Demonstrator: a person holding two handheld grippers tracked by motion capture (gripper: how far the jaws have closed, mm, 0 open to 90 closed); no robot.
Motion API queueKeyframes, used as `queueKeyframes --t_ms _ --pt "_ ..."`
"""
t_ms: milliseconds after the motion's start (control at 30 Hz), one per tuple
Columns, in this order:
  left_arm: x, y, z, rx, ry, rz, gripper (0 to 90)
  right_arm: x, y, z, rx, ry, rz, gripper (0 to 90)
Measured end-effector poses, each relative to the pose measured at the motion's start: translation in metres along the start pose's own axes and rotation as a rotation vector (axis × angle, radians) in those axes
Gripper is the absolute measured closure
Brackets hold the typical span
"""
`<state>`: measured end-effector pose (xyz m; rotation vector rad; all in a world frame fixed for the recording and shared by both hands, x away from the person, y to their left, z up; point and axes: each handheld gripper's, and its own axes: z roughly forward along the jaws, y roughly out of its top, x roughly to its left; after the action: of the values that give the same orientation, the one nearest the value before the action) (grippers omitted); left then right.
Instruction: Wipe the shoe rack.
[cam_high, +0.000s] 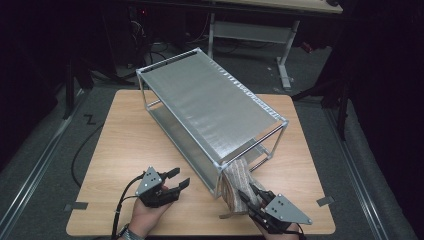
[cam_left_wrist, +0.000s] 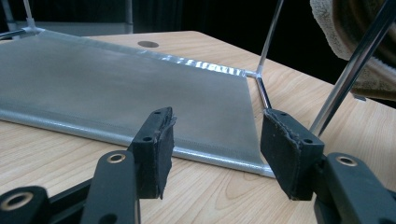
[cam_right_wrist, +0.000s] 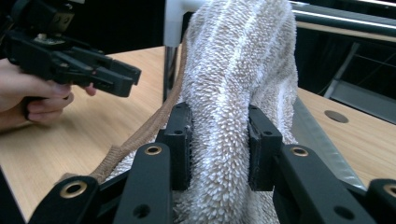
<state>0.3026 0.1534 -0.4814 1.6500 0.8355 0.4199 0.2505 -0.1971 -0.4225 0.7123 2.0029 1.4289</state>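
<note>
A beige, nubby towel (cam_high: 236, 181) hangs at the near right corner of a metal two-shelf rack (cam_high: 210, 105), draped against its corner post. My right gripper (cam_high: 251, 192) is shut on the towel's lower part; in the right gripper view both pads press into the towel (cam_right_wrist: 238, 70) around the right gripper (cam_right_wrist: 218, 140). My left gripper (cam_high: 181, 178) is held open just left of the rack's near end. In the left gripper view, the left gripper (cam_left_wrist: 215, 140) has nothing between its jaws and faces the silver lower shelf (cam_left_wrist: 116, 88), with the towel (cam_left_wrist: 355, 28) at top right.
The rack lies diagonally across the wooden table (cam_high: 125, 135), its silver fabric shelves running back-left to front-right. A slanted rack post (cam_left_wrist: 345, 74) rises just beyond my left gripper's right pad. The other hand and its gripper (cam_right_wrist: 98, 72) are at the left in the right gripper view.
</note>
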Motion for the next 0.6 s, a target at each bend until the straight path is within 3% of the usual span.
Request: queueKeyframes --t_ms 233,600 --pt "0.001 -0.003 -0.004 0.023 0.012 0.007 44.5 -0.024 -0.003 0.002 0.011 -0.112 0.05 66.7" --pt "0.003 -0.013 -0.023 0.044 0.053 -0.009 44.6 -0.093 -0.017 0.005 0.022 -0.314 0.208 66.6"
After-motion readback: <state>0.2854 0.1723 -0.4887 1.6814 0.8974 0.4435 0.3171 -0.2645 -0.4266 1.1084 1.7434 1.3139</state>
